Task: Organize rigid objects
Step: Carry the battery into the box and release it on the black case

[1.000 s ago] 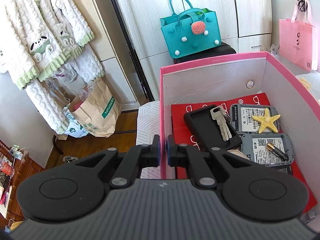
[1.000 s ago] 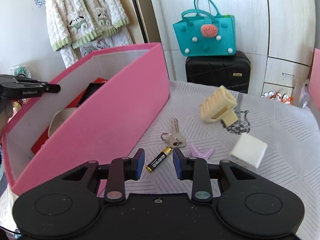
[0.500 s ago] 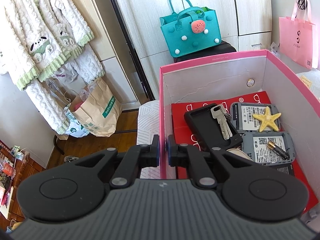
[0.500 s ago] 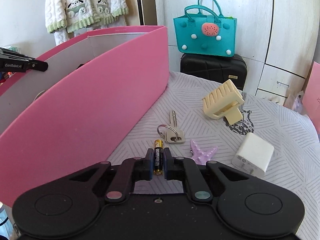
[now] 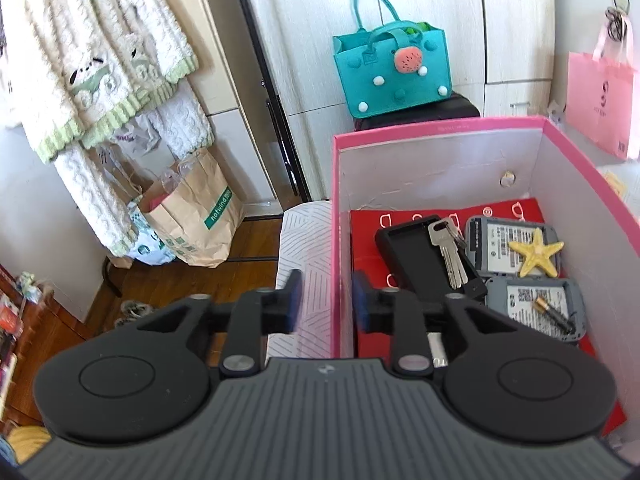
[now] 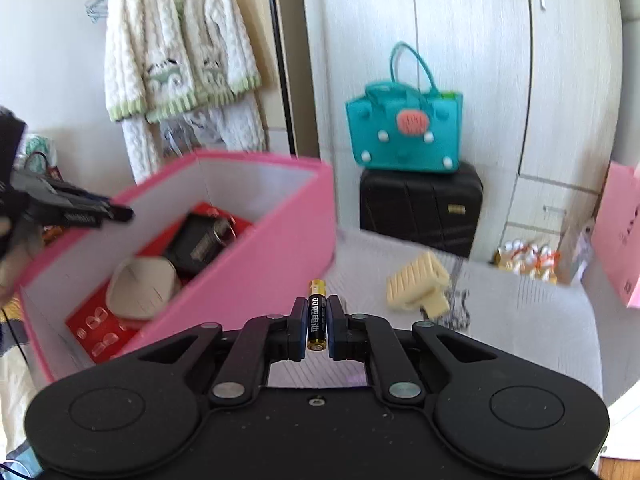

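Note:
My right gripper (image 6: 317, 305) is shut on a black and gold AA battery (image 6: 317, 316), held upright off the patterned cloth beside the pink box (image 6: 256, 272). My left gripper (image 5: 327, 294) straddles the box's left wall (image 5: 336, 240); its jaws are opening and the pads stand clear of the wall. Inside the box lie a black case (image 5: 412, 248), keys (image 5: 448, 252), a yellow starfish (image 5: 536, 252), two grey devices (image 5: 500, 236) and another battery (image 5: 554, 312).
A cream ribbed clip (image 6: 416, 284) lies on the cloth to the right of the box. Behind it a teal bag (image 6: 404, 132) sits on a black suitcase (image 6: 420, 208). Paper bags (image 5: 192, 216) stand on the wooden floor at left.
My right gripper closed on the battery and lifted it off the cloth. My left gripper, which was clamped on the box wall, has spread its jaws.

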Motion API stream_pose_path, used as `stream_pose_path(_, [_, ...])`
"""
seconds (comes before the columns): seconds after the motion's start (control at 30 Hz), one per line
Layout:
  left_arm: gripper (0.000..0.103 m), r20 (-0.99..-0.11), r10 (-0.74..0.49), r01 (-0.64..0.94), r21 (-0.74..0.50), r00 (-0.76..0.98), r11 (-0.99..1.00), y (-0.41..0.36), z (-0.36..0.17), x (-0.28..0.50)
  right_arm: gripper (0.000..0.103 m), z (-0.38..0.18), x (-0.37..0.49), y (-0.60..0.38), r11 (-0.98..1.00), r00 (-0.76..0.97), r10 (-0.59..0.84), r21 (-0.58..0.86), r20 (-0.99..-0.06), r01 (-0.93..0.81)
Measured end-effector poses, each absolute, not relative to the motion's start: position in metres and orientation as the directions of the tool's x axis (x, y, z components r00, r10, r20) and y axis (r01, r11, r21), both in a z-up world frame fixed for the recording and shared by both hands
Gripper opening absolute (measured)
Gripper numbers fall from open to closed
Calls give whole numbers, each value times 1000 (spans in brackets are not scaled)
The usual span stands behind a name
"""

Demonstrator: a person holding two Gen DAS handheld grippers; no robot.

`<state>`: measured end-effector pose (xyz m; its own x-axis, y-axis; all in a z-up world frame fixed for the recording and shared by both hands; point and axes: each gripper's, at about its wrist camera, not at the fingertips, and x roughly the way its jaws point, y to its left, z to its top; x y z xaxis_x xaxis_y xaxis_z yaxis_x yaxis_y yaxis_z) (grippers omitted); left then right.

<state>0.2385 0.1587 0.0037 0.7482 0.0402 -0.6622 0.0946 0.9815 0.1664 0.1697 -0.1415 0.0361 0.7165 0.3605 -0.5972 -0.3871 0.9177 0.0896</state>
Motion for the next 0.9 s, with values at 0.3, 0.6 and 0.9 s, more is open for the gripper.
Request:
stream_pose_path(0.3, [5,-657,1,96,112,754,989,165,2,238,11,85,188,-99,818,626,526,140,-576,-558])
stream_pose_path(0.6, [4,-638,-13,98,98,770,990,164,3,236,11,73,253,-33,752,468,544,157,-696,-641])
stream_pose_path(0.9, [4,-636,-18,99,92,771,991,165,3,234,12,34,301,14,750,318,528,257,-788,-609])
